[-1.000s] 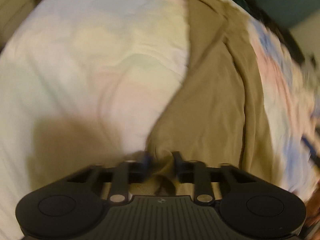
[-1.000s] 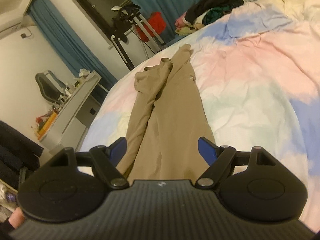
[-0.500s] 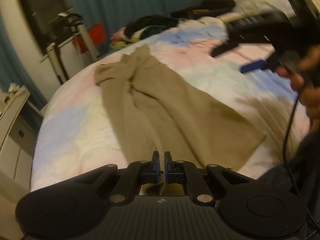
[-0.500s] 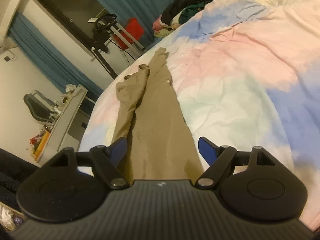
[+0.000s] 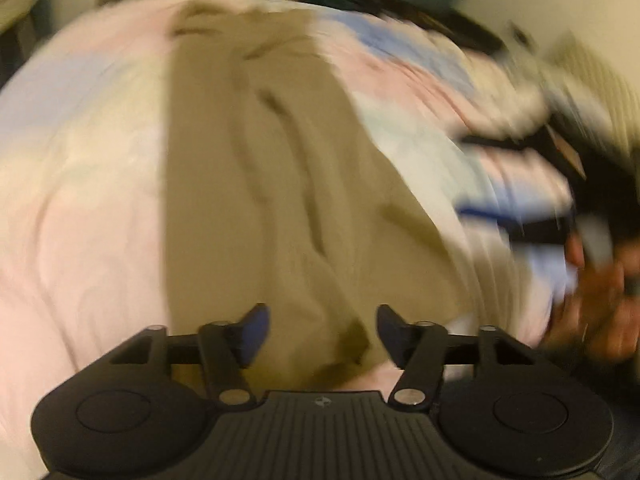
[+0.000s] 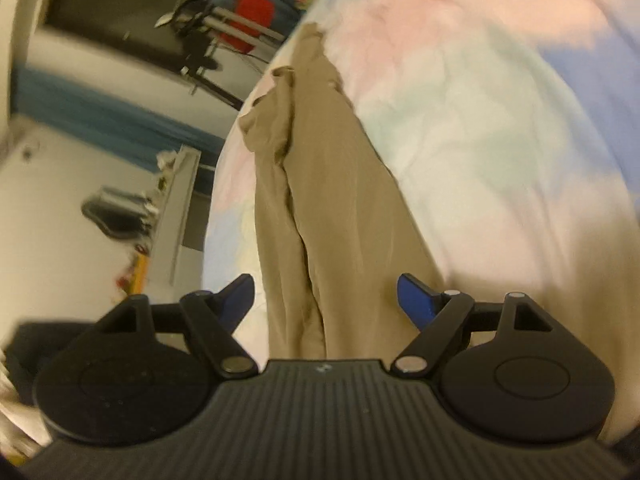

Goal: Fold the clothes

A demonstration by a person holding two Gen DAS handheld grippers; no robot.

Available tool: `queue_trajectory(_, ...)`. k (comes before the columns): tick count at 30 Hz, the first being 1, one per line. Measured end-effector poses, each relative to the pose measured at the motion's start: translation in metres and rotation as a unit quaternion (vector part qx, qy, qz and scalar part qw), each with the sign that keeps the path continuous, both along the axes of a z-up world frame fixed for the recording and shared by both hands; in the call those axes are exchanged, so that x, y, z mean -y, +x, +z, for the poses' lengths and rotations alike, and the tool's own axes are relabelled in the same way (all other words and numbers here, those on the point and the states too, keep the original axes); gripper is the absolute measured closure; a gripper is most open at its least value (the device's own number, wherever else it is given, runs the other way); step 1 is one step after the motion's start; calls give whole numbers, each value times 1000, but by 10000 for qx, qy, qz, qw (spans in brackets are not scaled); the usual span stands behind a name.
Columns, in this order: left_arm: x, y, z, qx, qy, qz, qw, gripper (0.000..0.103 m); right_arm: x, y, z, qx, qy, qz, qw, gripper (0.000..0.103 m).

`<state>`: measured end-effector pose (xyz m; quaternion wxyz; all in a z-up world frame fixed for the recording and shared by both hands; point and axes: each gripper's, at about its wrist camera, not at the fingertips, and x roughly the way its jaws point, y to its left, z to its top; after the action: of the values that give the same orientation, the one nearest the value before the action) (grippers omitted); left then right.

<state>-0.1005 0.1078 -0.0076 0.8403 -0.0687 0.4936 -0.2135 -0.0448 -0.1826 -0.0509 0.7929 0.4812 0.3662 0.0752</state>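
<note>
- The tan trousers are lying lengthwise on the bed, stretching away from both cameras across a bedspread of pink, blue and pale green patches
- The left tongs are standing wide open just above the near end of the trousers, with nothing between the blue-padded fingers (this view is heavily blurred)
- The right tongs are also gaping open and gripping nothing, with the near part of the trousers showing between the two fingers
- The trouser legs are lying side by side with a long crease running between them, and the far end is bunching up near the edge of the bed
- A hand is showing at the right edge of the left view, holding the other tool; the blur is hiding its details
- Beyond the bed, a red object, a metal frame and a blue curtain are standing against the wall
</note>
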Motion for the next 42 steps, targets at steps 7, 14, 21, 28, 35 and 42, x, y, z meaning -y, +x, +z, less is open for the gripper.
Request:
queue_trajectory(7, -65, 32, -28, -849, -806, 1966, 9735, 21, 8, -6, -27, -727, 109, -424, 9964, 22)
queue_trajectory(14, -54, 40, -40, -1078, -406, 1924, 9745, 32, 2, -8, -42, -1099, -221, -412, 9928, 32)
queue_trajectory(21, -40, 19, -41, -1255, -267, 1436, 9813, 55, -12, -11, -40, -1297, -299, 93, 9911, 48)
queue_trajectory(28, -46, 16, -35, -1363, -475, 1451, 9788, 95, -31, -14, -33, -1500, -738, 635, 9839, 76)
queue_trajectory(35, -73, 6, -5, -1159, -1461, 1747, 9668, 98, -26, -16, -11, -1303, -758, 772, 9856, 95)
queue_trajectory(42, -91, 2, 73, -473, -2456, 1807, 9512, 98, 7, -9, 88, -110, -503, 546, 9972, 95)
